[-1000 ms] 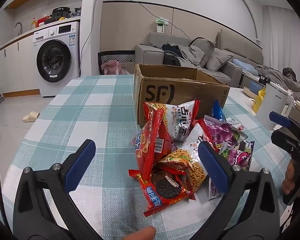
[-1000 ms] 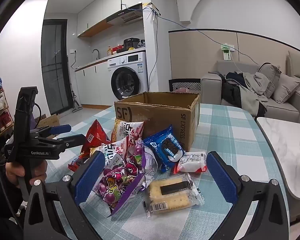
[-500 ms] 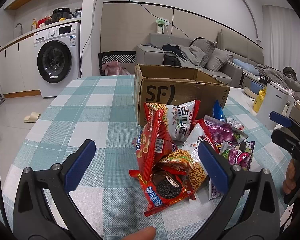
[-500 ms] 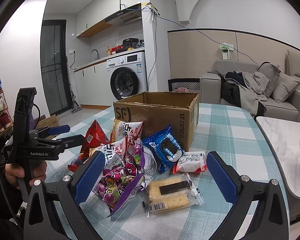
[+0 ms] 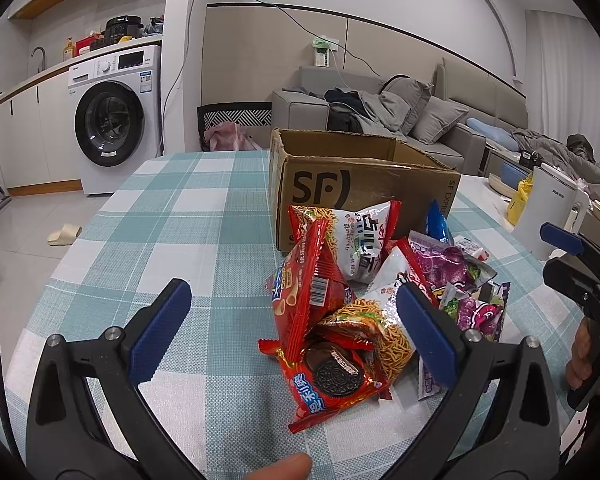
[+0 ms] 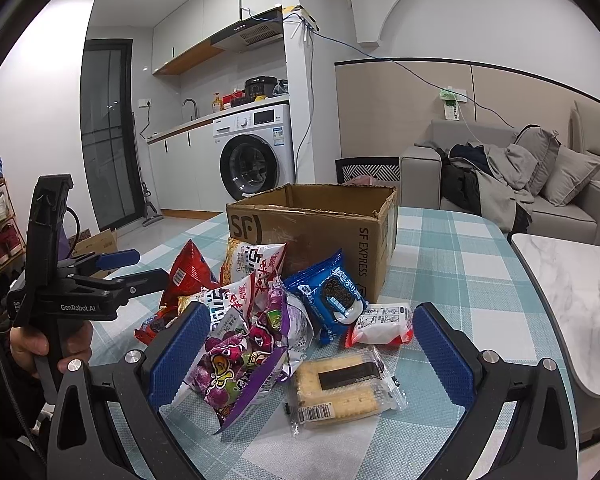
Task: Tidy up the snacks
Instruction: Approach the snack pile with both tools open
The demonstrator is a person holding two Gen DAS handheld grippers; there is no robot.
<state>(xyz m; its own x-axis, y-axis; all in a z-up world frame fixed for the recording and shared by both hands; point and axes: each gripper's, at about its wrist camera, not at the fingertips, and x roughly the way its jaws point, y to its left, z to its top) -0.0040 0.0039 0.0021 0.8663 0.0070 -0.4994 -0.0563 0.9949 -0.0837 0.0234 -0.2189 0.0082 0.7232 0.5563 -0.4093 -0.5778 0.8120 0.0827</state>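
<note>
A pile of snack packets lies on the checked tablecloth in front of an open cardboard box (image 5: 364, 184) marked SF. In the left wrist view my left gripper (image 5: 294, 328) is open and empty, just short of a red cookie packet (image 5: 332, 376) and a red chip bag (image 5: 308, 292). In the right wrist view my right gripper (image 6: 312, 356) is open and empty, above a purple candy bag (image 6: 240, 364) and a clear cracker pack (image 6: 340, 384). A blue cookie packet (image 6: 332, 296) leans on the box (image 6: 312, 228). Each gripper shows in the other's view: the left (image 6: 120, 268), the right (image 5: 572, 256).
A white kettle (image 5: 548, 208) stands on a marble side table at the right. A small white and red packet (image 6: 380, 324) lies by the box corner. Noodle bags (image 5: 360, 240) lean on the box front. A washing machine (image 5: 112, 120) and a sofa stand beyond the table.
</note>
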